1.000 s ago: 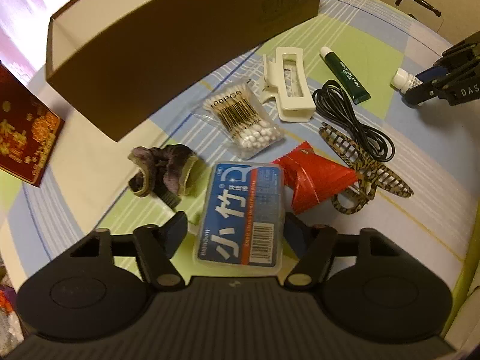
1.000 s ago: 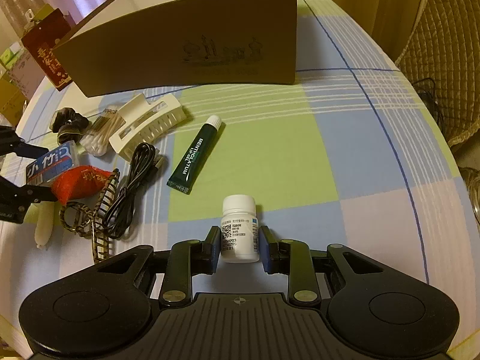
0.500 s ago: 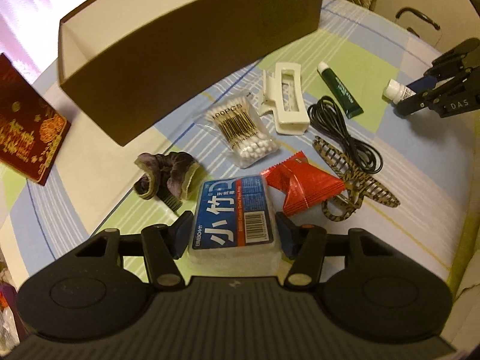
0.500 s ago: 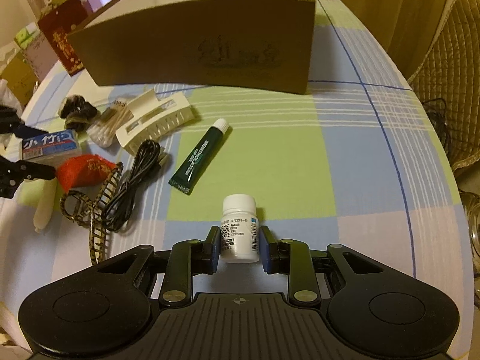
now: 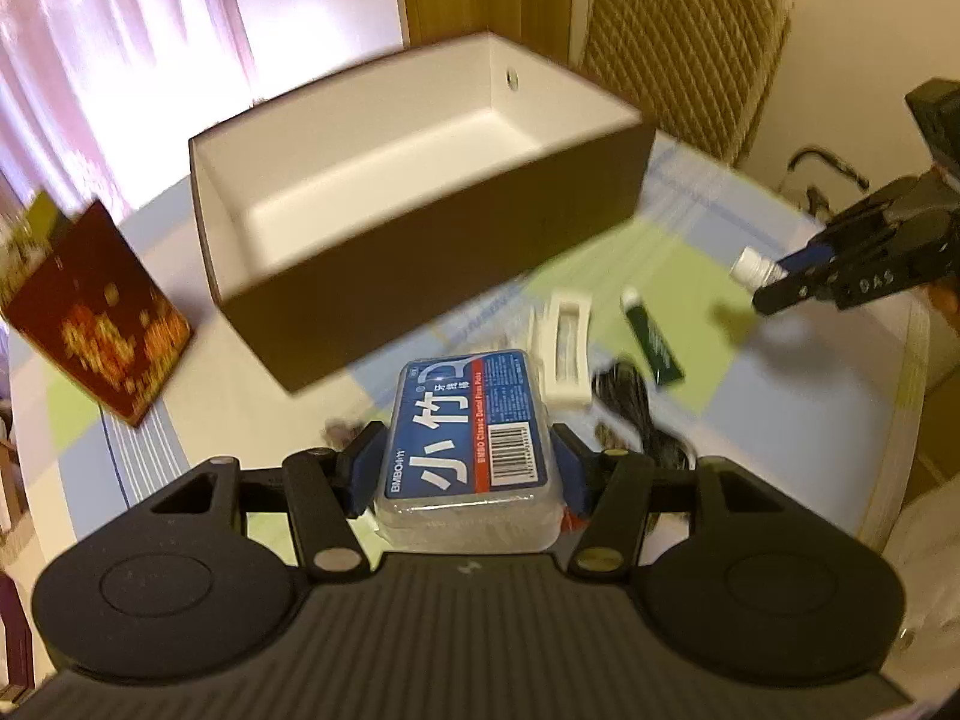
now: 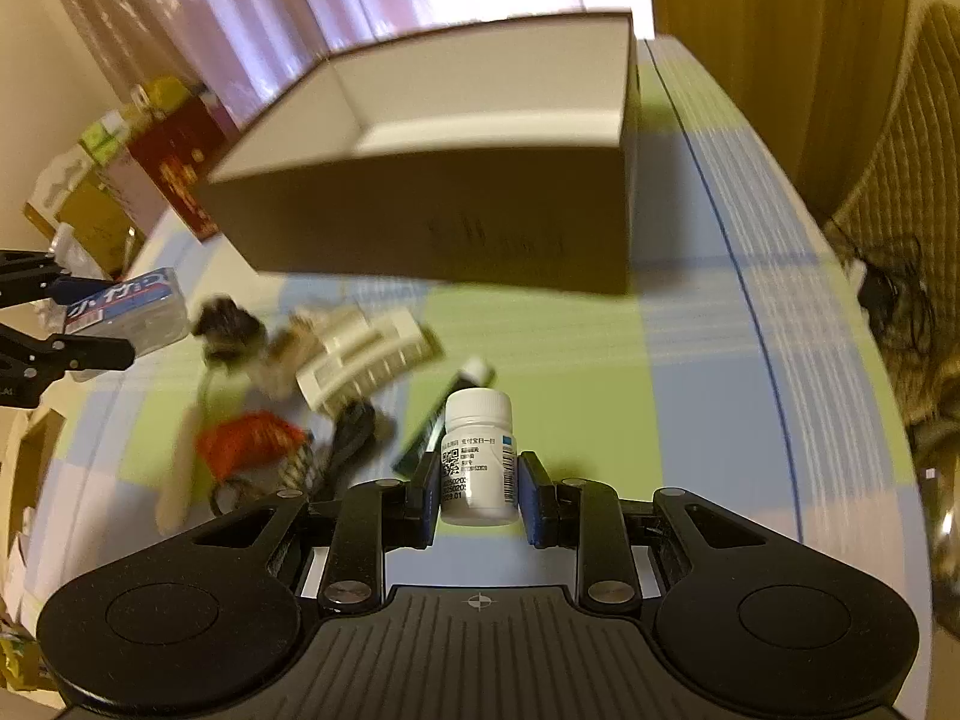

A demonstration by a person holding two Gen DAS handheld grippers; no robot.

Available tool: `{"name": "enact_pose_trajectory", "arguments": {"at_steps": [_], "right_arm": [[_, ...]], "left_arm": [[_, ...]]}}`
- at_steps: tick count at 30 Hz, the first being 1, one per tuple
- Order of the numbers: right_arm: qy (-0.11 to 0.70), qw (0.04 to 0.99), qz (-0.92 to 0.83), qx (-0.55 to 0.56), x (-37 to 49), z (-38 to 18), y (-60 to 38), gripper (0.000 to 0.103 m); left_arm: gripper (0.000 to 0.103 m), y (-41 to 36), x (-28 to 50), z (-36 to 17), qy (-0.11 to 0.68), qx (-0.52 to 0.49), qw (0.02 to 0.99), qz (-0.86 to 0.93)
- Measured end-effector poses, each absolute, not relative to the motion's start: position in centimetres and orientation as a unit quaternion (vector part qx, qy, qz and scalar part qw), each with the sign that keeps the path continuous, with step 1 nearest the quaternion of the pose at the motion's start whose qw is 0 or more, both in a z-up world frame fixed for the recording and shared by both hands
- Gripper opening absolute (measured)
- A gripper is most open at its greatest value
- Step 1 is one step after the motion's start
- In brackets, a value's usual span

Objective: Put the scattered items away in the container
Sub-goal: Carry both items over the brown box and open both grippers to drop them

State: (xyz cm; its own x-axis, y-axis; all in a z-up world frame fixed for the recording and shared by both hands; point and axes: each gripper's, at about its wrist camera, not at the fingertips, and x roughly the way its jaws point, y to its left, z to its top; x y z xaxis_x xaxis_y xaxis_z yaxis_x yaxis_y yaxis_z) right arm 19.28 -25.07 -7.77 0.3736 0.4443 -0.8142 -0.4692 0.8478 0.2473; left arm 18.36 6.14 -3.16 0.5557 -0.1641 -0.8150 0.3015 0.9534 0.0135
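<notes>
My left gripper (image 5: 465,468) is shut on a blue-labelled clear floss-pick box (image 5: 471,426), held above the table short of the brown box (image 5: 420,240) with its white inside. My right gripper (image 6: 477,495) is shut on a small white pill bottle (image 6: 478,456), lifted off the cloth. That bottle (image 5: 755,264) shows in the left wrist view at the far right. On the table lie a white hair claw (image 6: 366,357), a green tube (image 5: 651,339), a black cable (image 5: 636,414), a red packet (image 6: 246,441) and a dark scrunchie (image 6: 228,324).
A red patterned gift box (image 5: 96,312) stands left of the brown box. A wicker chair back (image 5: 684,42) rises behind the table's far edge. Cartons and clutter (image 6: 102,192) sit beyond the left side. The chequered cloth right of the brown box is bare (image 6: 690,360).
Both grippers have risen and tilted towards the brown box, each carrying its item off the table. The box's white inside has come into view.
</notes>
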Motion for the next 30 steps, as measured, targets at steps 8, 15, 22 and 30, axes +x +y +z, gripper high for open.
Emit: {"name": "enact_pose_trajectory", "arguments": {"at_steps": [8,15,22,30], "right_arm": [[0.440,0.843,0.309,-0.017,22.2,-4.1,-24.4,0.030],[0.403,0.851,0.335,-0.029,25.1,-1.8,-22.9,0.030],[0.380,0.857,0.347,-0.039,29.5,-0.8,-20.6,0.030],[0.383,0.853,0.351,-0.047,34.2,-1.1,-19.0,0.030]], "left_arm": [[0.053,5.6,21.0,-0.4,0.409,0.068,0.901,-0.128],[0.053,5.3,23.9,0.8,0.382,0.051,0.915,-0.119],[0.053,5.5,28.0,1.4,0.366,0.033,0.924,-0.104],[0.053,6.0,32.4,1.0,0.371,0.010,0.926,-0.074]]}}
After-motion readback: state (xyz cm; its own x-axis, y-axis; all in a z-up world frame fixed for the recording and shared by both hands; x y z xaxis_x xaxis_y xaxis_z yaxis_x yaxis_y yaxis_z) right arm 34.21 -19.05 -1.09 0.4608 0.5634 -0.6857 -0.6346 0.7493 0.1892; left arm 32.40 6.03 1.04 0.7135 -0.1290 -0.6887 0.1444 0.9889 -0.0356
